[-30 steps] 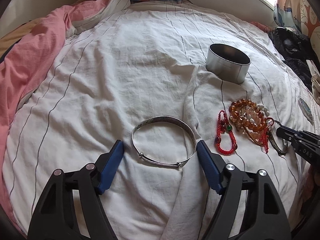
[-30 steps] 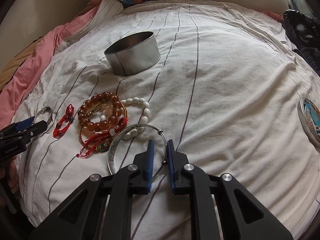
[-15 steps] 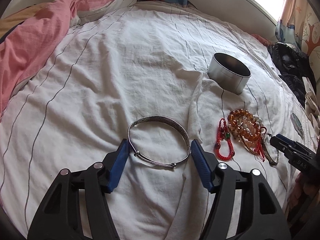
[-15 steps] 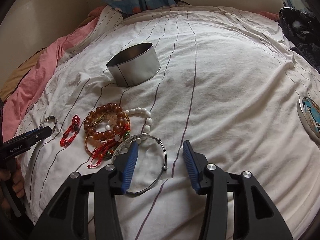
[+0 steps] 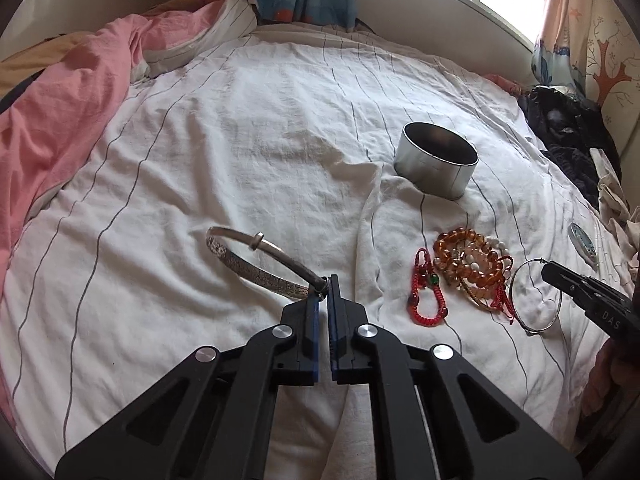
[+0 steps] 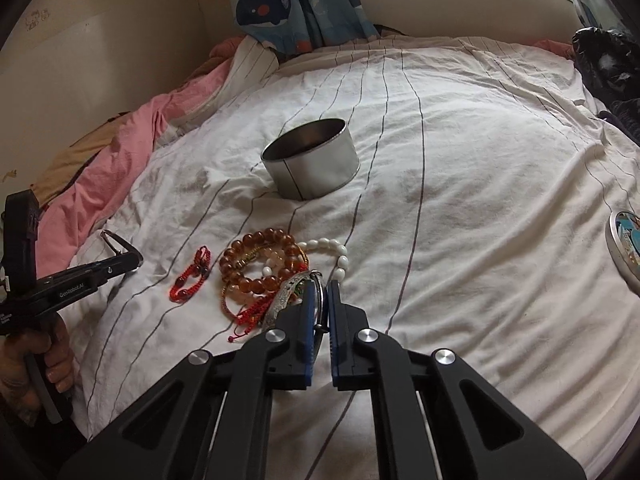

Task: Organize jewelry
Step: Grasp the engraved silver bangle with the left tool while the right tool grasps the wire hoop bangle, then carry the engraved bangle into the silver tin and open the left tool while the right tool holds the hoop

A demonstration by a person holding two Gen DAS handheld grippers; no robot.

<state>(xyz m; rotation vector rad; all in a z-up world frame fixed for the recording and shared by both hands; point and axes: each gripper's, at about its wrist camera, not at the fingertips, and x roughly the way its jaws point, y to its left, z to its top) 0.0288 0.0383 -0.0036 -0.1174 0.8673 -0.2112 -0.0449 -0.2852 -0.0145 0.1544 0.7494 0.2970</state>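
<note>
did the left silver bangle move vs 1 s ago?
Yes. The silver bangle, earlier flat on the bedsheet, now stands tilted up, clamped by the left gripper, whose jaws just closed.

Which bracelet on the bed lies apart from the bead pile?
The small red woven cord bracelet with dark beads: it lies alone on the white striped sheet, left of the heaped amber bead bracelets.

Both handheld grippers are matte black plastic with triangular cut-outs in their arms and round silver screw heads at the pivots. The left gripper (image 5: 324, 280) and the right gripper (image 6: 319, 286) each carry blue pads on the inner faces of their fingers (image 5: 312, 312). White lettering marks the side of each body.
</note>
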